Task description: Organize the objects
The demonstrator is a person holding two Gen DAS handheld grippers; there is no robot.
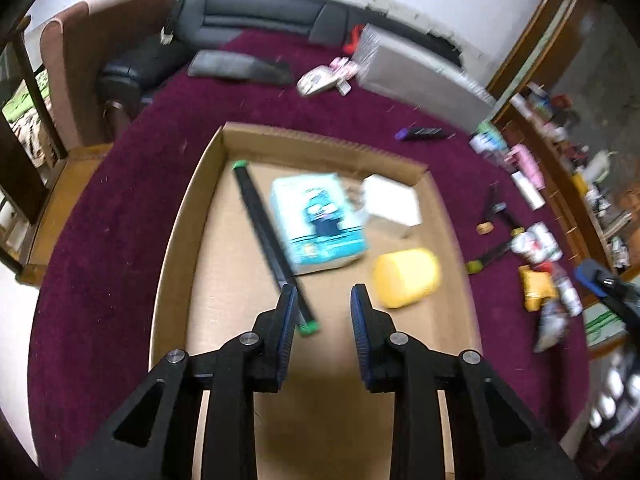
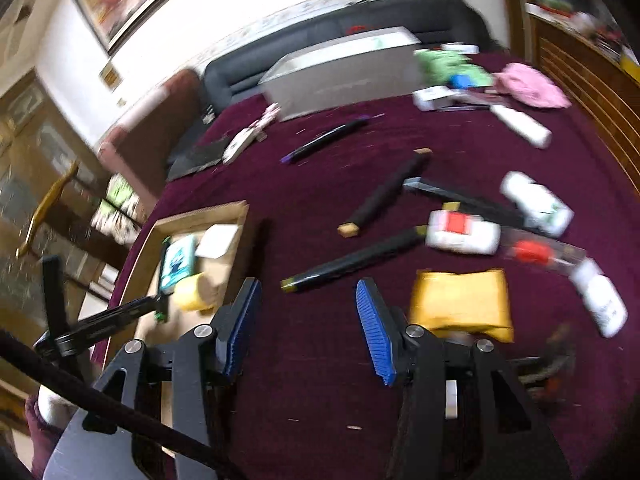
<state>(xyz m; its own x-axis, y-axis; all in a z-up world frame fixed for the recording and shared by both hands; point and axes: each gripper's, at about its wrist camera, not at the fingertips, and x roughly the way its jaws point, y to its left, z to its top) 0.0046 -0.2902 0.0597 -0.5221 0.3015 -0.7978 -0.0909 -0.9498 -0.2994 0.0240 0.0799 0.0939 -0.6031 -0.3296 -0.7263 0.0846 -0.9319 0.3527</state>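
A shallow cardboard tray [image 1: 224, 272] lies on a maroon cloth. In it are a long black stick with green caps [image 1: 264, 228], a teal box [image 1: 316, 224], a white box [image 1: 392, 200] and a yellow cylinder [image 1: 406, 278]. My left gripper [image 1: 324, 300] hovers over the tray, open, with nothing between its pads. The black stick runs under its left finger. My right gripper [image 2: 308, 286] is open and empty over the cloth, to the right of the tray [image 2: 208, 210]. A black stick with an olive cap [image 2: 352, 260] lies just beyond its tips, and a yellow padded packet [image 2: 460, 300] is at its right.
Loose items are scattered on the cloth: another black stick with cork ends [image 2: 388, 192], white bottles [image 2: 536, 204], a purple-tipped pen [image 2: 324, 140], a pink cloth [image 2: 528, 84] and a long grey box [image 2: 344, 72]. A dark sofa [image 1: 256, 12] stands behind. Both views are motion-blurred.
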